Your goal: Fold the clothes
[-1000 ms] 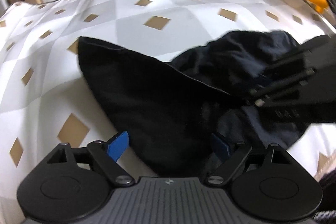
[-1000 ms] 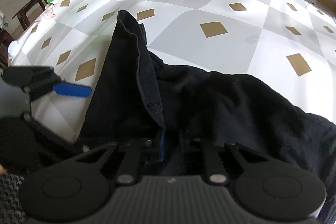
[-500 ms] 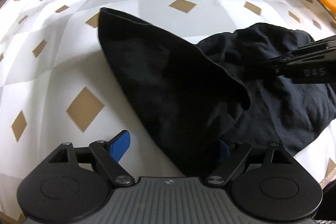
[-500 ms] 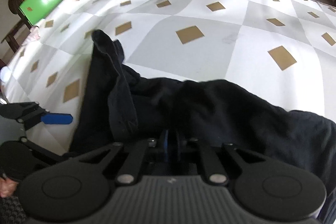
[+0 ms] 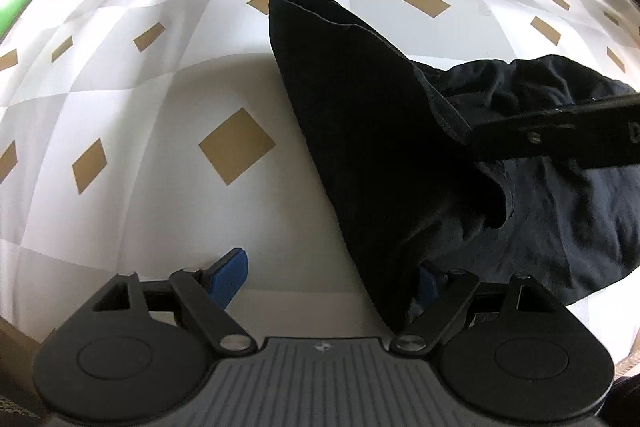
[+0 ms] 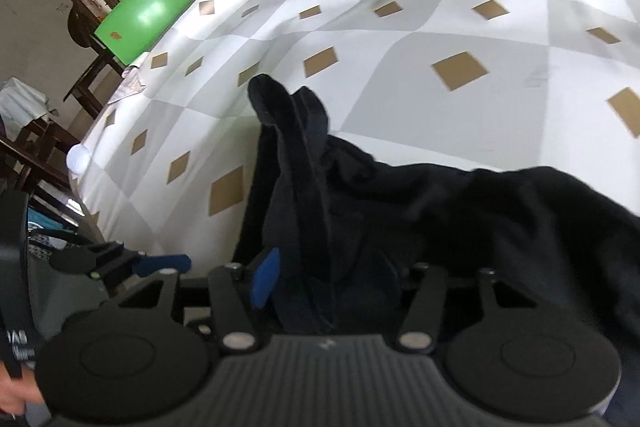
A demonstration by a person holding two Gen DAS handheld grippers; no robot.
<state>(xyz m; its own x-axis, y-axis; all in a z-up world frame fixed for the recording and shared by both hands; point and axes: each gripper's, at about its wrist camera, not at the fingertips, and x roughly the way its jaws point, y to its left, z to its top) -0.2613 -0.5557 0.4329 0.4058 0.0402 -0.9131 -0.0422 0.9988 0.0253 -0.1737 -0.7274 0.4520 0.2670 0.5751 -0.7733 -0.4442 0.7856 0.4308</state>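
Garment: black garment (image 5: 372, 131) lies crumpled on the patterned cloth, one long folded strip reaching away from both cameras to a rounded hemmed end (image 6: 280, 103); the rest bunches in loose folds toward the right gripper's side.
Garment position: on the near part of the tabletop, close to its near edge, with its bulk on the right in both views.
Right gripper: right gripper (image 6: 332, 279) sits low over the garment's near end; its jaws are opening, a ridge of black fabric stands between them, and the blue pad (image 6: 266, 279) visible on the left side stands just clear of the cloth.
Right gripper, right-hand pad: hidden behind fabric; contact there cannot be told.
Left gripper: left gripper (image 5: 328, 277) has its jaws wide apart; the left blue pad (image 5: 230, 275) is over bare cloth, the right pad partly hidden at the edge of the black strip. Nothing is pinched.
Gripper relation: each shows in the other's view, the right one's dark fingers lying across the garment's folds.
Tabletop: tabletop (image 5: 160, 107) covered in a white and grey diamond cloth with tan squares, lightly creased.
Surroundings: green chair (image 6: 146, 15) beyond the far left corner; dark wooden furniture behind it.
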